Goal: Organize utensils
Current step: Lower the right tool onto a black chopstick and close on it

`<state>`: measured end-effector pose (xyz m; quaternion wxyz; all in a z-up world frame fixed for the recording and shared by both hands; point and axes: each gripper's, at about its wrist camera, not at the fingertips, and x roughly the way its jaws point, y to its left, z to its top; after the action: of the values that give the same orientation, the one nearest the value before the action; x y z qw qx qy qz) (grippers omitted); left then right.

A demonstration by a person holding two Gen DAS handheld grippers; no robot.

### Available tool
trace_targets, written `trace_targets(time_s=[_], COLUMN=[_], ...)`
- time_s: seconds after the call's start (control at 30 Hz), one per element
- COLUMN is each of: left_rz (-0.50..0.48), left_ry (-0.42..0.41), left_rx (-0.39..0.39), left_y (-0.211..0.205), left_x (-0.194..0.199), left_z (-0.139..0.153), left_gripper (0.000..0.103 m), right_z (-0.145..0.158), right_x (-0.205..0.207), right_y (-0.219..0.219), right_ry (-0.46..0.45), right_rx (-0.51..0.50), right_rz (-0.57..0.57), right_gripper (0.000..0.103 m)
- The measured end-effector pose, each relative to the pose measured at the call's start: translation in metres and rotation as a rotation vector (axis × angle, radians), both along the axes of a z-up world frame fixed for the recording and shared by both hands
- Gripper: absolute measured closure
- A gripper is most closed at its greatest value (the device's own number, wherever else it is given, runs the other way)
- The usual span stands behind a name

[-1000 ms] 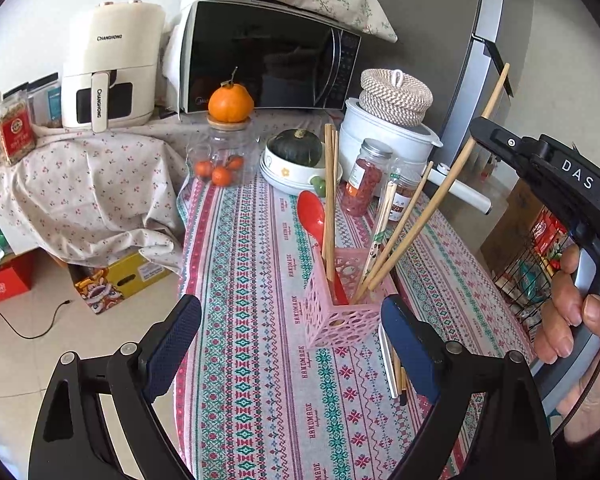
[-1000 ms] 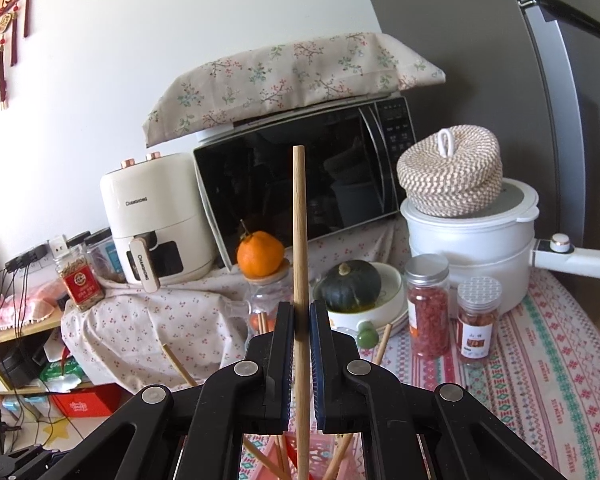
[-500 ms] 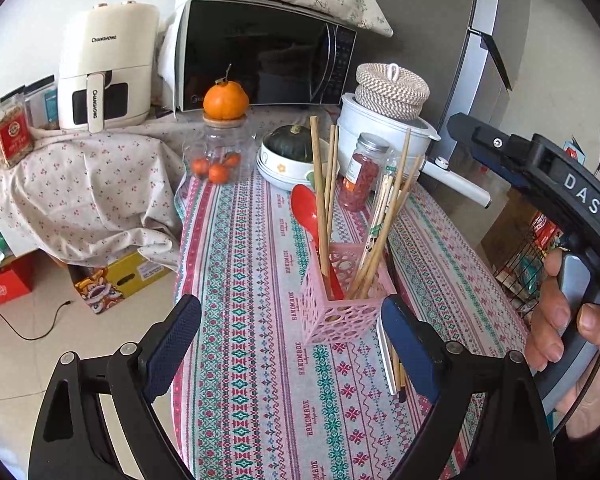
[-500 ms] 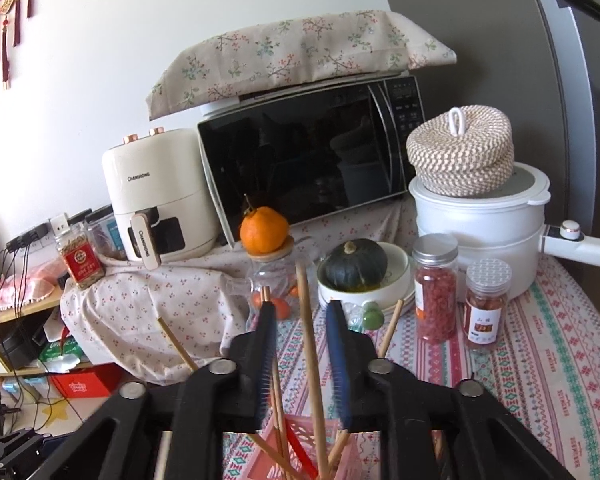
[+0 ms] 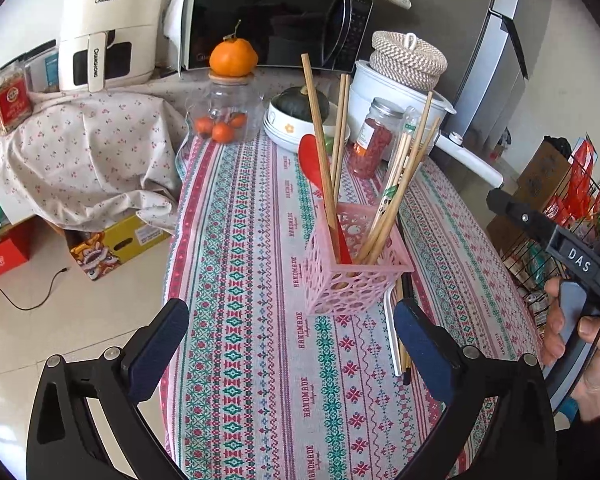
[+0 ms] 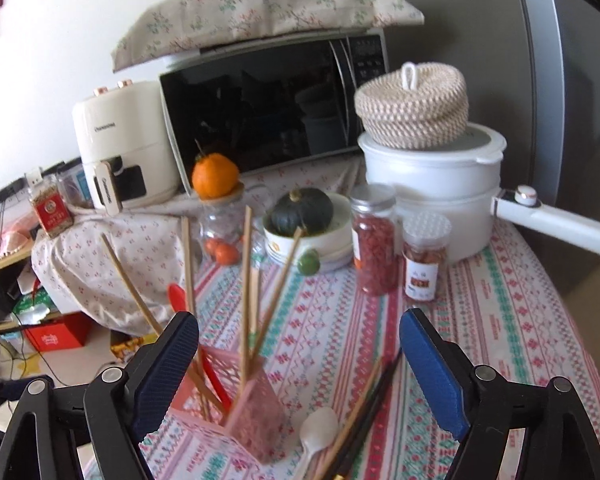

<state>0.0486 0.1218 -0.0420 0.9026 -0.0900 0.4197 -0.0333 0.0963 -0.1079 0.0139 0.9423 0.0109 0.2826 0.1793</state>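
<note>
A pink perforated basket [image 5: 356,276] stands on the patterned tablecloth and holds several wooden chopsticks [image 5: 320,148] and a red spoon [image 5: 312,160]. My left gripper [image 5: 288,316] hovers just in front of it, its jaws opening with nothing between them. A white spoon [image 6: 318,424] and loose chopsticks [image 6: 364,404] lie flat on the cloth to the right of the basket [image 6: 252,412]. My right gripper [image 6: 300,320] is above and behind them, its jaws opening wide and gripping nothing. The basket's chopsticks [image 6: 246,280] rise between its fingers without touching the pads.
At the back stand a microwave [image 5: 276,16], an air fryer [image 5: 108,28], a white pot with a woven lid [image 5: 400,76], spice jars [image 6: 374,240], a bowl with a squash [image 5: 296,120] and a jar topped by an orange [image 5: 232,92]. The table edge drops to the floor at left [image 5: 168,280].
My right gripper opened and let go of the upright chopstick, which now stands in the pink basket. The gripper sank toward the table. The left gripper barely moved.
</note>
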Motion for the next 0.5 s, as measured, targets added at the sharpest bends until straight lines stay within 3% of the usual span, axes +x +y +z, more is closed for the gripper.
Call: trace_targets(time_s=[0.27, 0.5], left_rz=[0.004, -0.024], left_ry=[0.1, 0.12], left_rx=[-0.003, 0.015], left_y=[-0.001, -0.009], left_x=[0.011, 0.018], left_z=[-0.019, -0.024], left_gripper=[0.0, 0.0], right_z=[-0.06, -0.103], right_x=[0.033, 0.065], right_y=[-0.029, -0.048], right_ry=[0.23, 0.423], right_rx=[-0.089, -0.049], right_rz=[-0.111, -0.207], right_gripper=[0.017, 0.017])
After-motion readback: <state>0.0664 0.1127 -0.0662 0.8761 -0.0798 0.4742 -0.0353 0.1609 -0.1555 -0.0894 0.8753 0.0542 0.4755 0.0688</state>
